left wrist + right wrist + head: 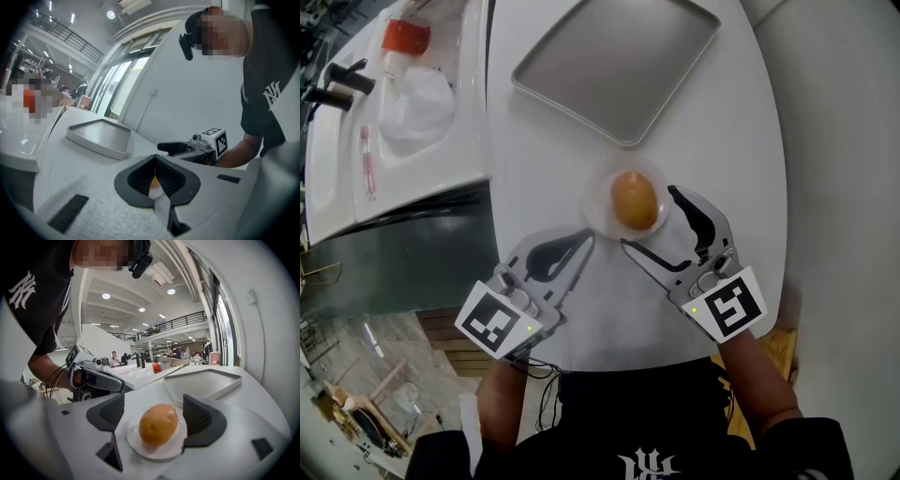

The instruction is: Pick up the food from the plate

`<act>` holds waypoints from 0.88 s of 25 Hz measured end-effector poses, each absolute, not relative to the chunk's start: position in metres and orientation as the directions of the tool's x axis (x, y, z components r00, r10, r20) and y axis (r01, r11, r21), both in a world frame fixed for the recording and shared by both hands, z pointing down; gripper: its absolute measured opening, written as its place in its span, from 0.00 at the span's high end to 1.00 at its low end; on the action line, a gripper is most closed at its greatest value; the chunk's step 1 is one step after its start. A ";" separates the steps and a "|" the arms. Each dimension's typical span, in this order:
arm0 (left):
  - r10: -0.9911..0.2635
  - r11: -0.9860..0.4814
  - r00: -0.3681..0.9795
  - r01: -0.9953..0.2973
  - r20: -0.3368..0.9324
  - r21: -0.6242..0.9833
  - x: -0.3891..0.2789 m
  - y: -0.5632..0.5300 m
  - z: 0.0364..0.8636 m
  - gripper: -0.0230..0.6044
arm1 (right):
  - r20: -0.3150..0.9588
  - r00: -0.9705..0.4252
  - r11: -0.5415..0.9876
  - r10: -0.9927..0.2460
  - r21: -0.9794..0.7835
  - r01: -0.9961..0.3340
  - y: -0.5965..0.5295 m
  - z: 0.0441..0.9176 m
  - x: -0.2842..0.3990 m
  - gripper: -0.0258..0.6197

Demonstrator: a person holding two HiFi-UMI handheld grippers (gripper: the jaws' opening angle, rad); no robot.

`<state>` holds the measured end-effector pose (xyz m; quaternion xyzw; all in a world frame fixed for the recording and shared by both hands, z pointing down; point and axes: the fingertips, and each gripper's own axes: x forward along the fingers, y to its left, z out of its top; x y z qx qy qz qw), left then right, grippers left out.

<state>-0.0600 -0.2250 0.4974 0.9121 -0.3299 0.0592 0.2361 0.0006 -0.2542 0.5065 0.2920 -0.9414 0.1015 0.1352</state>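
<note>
A round golden-brown piece of food lies on a small white plate in the middle of the white table. My right gripper is open, one jaw on each side of the food and not touching it. In the right gripper view the food sits on the plate between the two black pads. My left gripper is shut and empty, resting low just left of the plate. The left gripper view shows its jaws pressed together, with a sliver of the food behind them.
A grey metal tray lies empty beyond the plate, also in the left gripper view and the right gripper view. A white counter with a red-topped container stands at the left, across a gap from the table.
</note>
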 end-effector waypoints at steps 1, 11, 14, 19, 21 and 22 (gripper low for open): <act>-0.576 -0.668 0.774 -0.631 0.263 0.395 -0.061 -0.226 0.498 0.95 | 0.320 -0.791 0.808 -0.521 -0.114 -0.578 -0.255 0.509 0.000 0.43; -0.585 -0.659 0.770 -0.634 0.255 0.404 -0.061 -0.232 0.498 0.95 | 0.389 -0.753 0.786 -0.531 -0.106 -0.609 -0.270 0.538 -0.005 0.42; -0.586 -0.659 0.769 -0.635 0.254 0.403 -0.061 -0.233 0.497 0.95 | 0.401 -0.752 0.786 -0.523 -0.113 -0.608 -0.272 0.543 -0.007 0.41; -0.590 -0.648 0.765 -0.639 0.257 0.414 -0.063 -0.232 0.500 0.95 | 0.415 -0.750 0.794 -0.514 -0.101 -0.600 -0.272 0.551 -0.009 0.39; -0.590 -0.652 0.765 -0.641 0.259 0.406 -0.063 -0.232 0.500 0.95 | 0.431 -0.749 0.798 -0.503 -0.102 -0.594 -0.271 0.556 -0.010 0.38; -0.588 -0.654 0.765 -0.640 0.262 0.403 -0.062 -0.232 0.501 0.95 | 0.439 -0.748 0.799 -0.497 -0.105 -0.592 -0.271 0.559 -0.011 0.37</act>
